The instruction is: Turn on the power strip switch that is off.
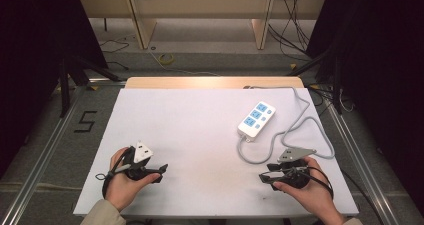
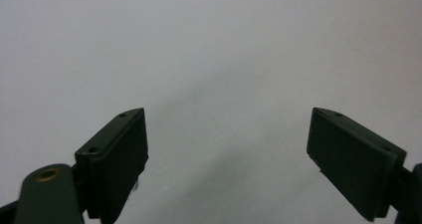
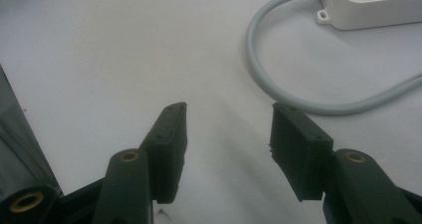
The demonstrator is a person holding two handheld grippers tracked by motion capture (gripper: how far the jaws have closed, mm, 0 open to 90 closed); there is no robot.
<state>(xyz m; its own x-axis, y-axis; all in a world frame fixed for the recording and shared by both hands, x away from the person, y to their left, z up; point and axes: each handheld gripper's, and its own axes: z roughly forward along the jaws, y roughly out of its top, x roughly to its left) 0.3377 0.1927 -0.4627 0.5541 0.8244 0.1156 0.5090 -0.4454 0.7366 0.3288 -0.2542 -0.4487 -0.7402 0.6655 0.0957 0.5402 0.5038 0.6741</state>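
The power strip (image 1: 256,118) lies on the white surface (image 1: 190,130), at its right far part. Its grey cable (image 1: 280,137) curls near the right gripper (image 1: 266,179). Both the right gripper and the left gripper (image 1: 161,173) have jaws apart, holding nothing.

left gripper (image 1: 159,172) agape, right gripper (image 1: 264,178) agape

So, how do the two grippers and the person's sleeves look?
Both grippers are black, each with two flat rectangular jaws bearing small screw holes and brass-coloured pivots. The left gripper carries a white three-cornered plate on top; the right gripper carries a grey one. A black cable loops from each around the hand. The left sleeve is beige.
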